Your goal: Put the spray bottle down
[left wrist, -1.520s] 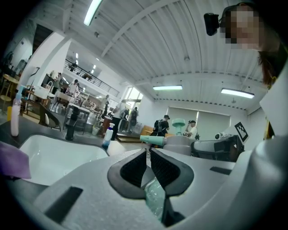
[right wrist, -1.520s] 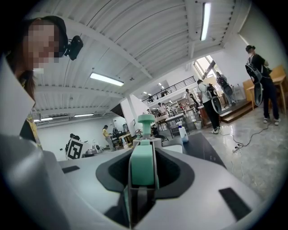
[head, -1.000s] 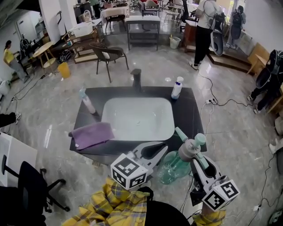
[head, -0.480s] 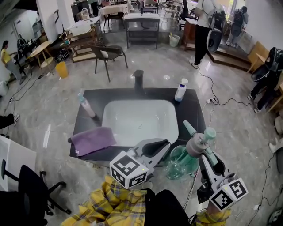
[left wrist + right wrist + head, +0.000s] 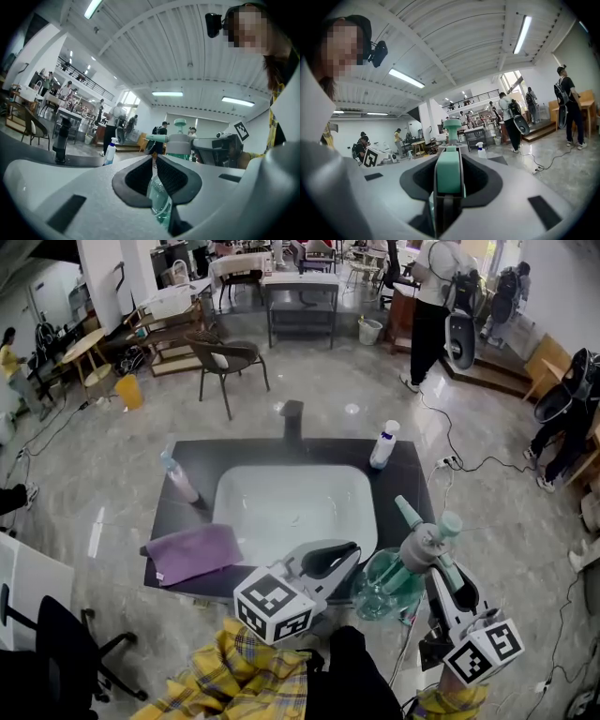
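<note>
While I watch from the right gripper's own camera, the right gripper (image 5: 449, 180) has its jaws pinched on the mint-green trigger head of the spray bottle (image 5: 382, 582), the dark pads pressing its sides. From the head camera the bottle sits at the lower right of the frame, held tilted by its top at the front right corner of the dark surface (image 5: 412, 488). I cannot tell whether its base touches anything. Its body is rounded, see-through and green. A grey collar sits above it, and a pale green nozzle points toward the upper left.

Just to its left, the left gripper (image 5: 339, 554) has its jaws pressed together with nothing between them. In the left gripper view, the green body shows through the slit beyond them.

Further up the frame, a purple cloth (image 5: 192, 551) lies on the surface left of the white basin (image 5: 295, 498). Behind the basin stands a black faucet (image 5: 292, 418), with a white bottle (image 5: 381, 444) at its right.
</note>
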`<state>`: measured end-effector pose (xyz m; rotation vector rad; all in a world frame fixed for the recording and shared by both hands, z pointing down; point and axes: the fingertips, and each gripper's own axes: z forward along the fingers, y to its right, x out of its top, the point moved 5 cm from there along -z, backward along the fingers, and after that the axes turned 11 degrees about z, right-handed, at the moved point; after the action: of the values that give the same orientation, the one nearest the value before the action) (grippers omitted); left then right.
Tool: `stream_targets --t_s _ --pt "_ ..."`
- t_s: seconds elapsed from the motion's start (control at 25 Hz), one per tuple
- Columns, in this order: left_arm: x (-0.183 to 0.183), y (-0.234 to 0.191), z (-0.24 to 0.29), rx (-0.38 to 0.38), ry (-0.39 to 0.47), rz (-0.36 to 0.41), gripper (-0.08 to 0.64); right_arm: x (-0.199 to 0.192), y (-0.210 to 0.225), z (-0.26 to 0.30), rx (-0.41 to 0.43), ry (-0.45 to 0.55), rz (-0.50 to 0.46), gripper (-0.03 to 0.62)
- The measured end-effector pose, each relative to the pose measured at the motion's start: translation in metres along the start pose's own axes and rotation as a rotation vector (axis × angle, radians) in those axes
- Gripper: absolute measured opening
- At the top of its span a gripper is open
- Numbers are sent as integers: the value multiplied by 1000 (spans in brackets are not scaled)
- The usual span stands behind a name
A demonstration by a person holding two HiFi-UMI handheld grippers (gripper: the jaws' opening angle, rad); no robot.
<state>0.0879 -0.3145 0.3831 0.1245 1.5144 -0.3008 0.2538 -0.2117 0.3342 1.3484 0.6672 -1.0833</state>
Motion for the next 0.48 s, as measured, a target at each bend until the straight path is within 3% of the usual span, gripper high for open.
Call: stream_targets --t_s 0.48 --pt "15 -40 44 43 21 4 29 31 46 48 16 3 -22 114"
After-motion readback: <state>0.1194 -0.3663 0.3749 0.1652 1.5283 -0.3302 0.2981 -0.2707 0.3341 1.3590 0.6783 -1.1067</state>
